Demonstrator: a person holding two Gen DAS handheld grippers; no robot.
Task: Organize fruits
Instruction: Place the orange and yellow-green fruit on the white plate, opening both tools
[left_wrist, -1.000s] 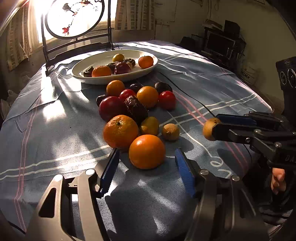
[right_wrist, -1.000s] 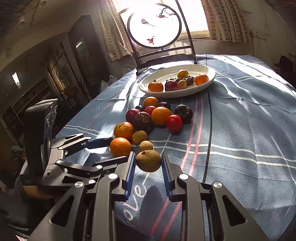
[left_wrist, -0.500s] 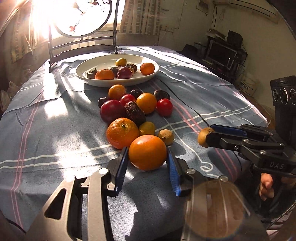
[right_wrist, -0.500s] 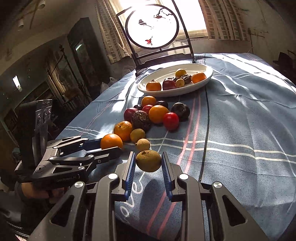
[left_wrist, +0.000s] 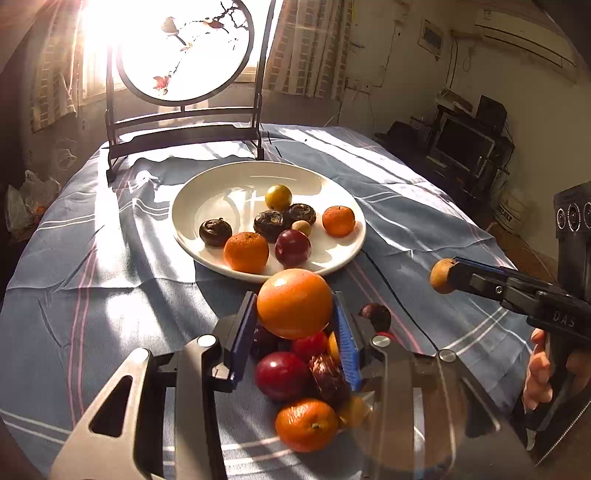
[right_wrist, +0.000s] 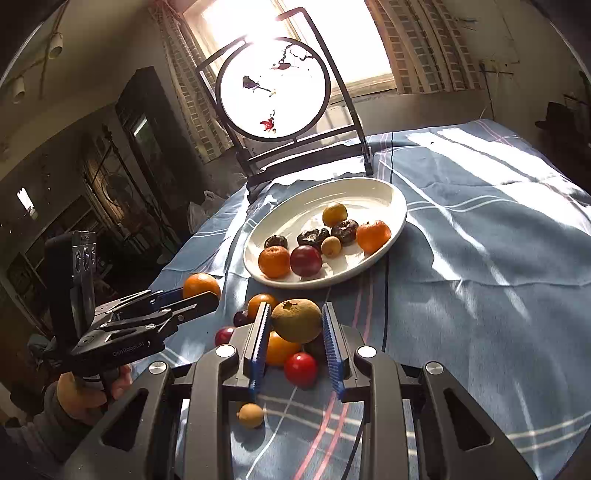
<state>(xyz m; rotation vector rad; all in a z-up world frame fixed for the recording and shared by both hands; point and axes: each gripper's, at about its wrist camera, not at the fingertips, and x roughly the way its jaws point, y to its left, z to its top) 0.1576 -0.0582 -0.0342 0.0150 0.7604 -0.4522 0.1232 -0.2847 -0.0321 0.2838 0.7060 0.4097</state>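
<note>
We are carrying two fruits at once toward the white plate (left_wrist: 192, 201). Our left gripper (left_wrist: 295, 325) is holding its fingers (left_wrist: 245, 326) clamped on a big orange (left_wrist: 294, 302), lifted clear above the pile of loose fruit (left_wrist: 295, 373) lying on the blue striped cloth (left_wrist: 110, 295). Our right gripper (right_wrist: 297, 332) is gripping a dull brownish-green fruit (right_wrist: 296, 319), likewise raised over the surface, just short of the plate's near rim.

The plate is already holding two small oranges, a red plum, several dark wrinkled fruits and a couple of small yellow ones, so we judge ourselves partway through the sorting, with plenty waiting on the cloth. The transport step is in hand. Next, we are needing to bring each fruit over a bare patch of plate, the far side looking freest, lower it gently, then part the fingers without knocking the neighbours or letting the round orange roll off.
</note>
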